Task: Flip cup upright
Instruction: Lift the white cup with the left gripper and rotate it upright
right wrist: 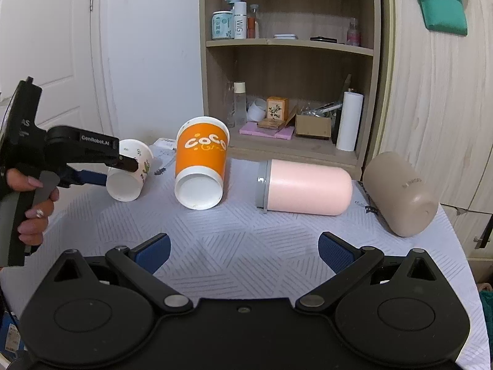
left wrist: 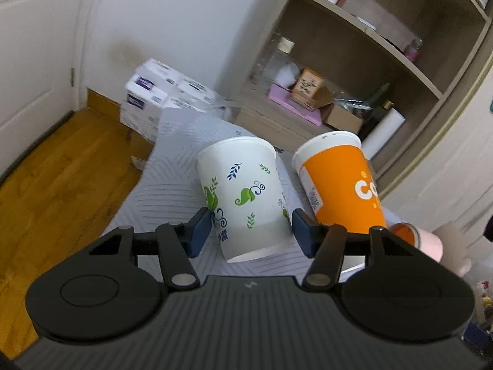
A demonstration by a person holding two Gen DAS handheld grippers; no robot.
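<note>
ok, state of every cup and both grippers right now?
white cup: tilted, clamped in left gripper
orange cup: on its side
pink tumbler: on its side
beige cup: on its side
left gripper: shut on white cup
right gripper: open, empty

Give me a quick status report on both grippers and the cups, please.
Left gripper shut on white leaf-print cup, cup tilted. Right gripper open, holding nothing. Orange cup close beside it; pink tumbler and beige cup lie farther right.

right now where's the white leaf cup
The white leaf-print cup is tilted between the left gripper pads, at the table's left end, just left of the orange cup.
</note>
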